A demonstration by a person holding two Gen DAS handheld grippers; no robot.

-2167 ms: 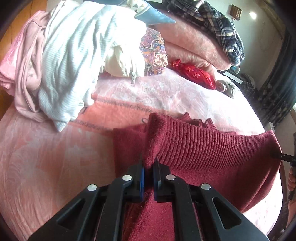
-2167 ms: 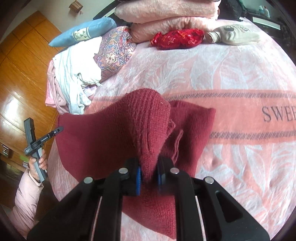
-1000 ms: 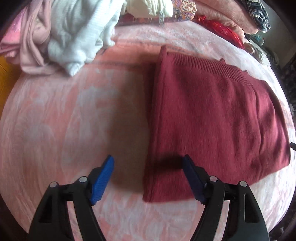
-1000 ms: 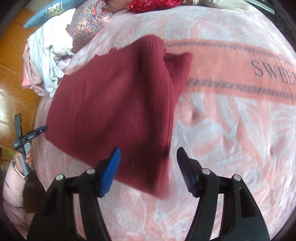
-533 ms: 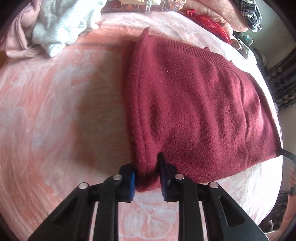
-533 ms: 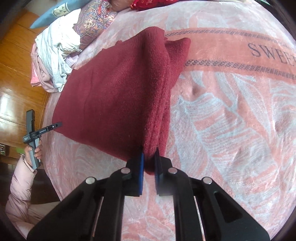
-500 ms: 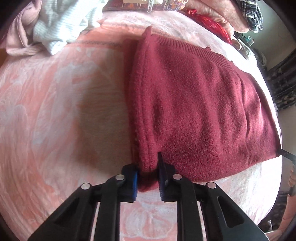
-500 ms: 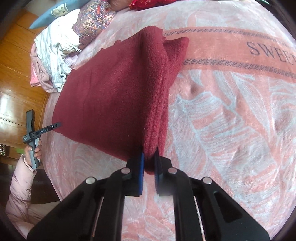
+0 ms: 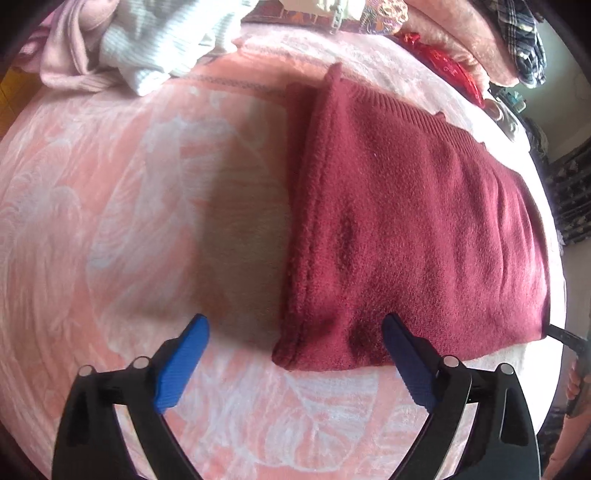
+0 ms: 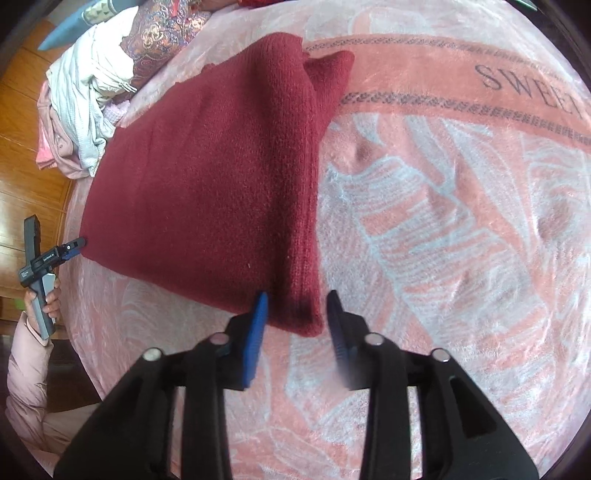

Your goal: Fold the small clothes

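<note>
The left gripper [image 9: 293, 332] hangs over the near edge of the bed [image 9: 110, 221], its jaws just sprung wide; the near left corner of the folded maroon sweater [image 9: 406, 221] lies between the blue pads [image 9: 181, 365] but neither touches it. The right gripper [image 10: 297, 306] has also just been opening and stands about half open, its pads on either side of the sweater's near right corner [image 10: 299, 317], pressing nothing. The sweater [image 10: 207, 177] lies flat on the pink blanket, its near edge along the bed's near edge and its ribbed hem toward the far side. Beyond it, at the bed's far left corner, sits a heap of pale clothes [image 9: 159, 40], with a patterned cushion [image 10: 162, 33] beside them.
</note>
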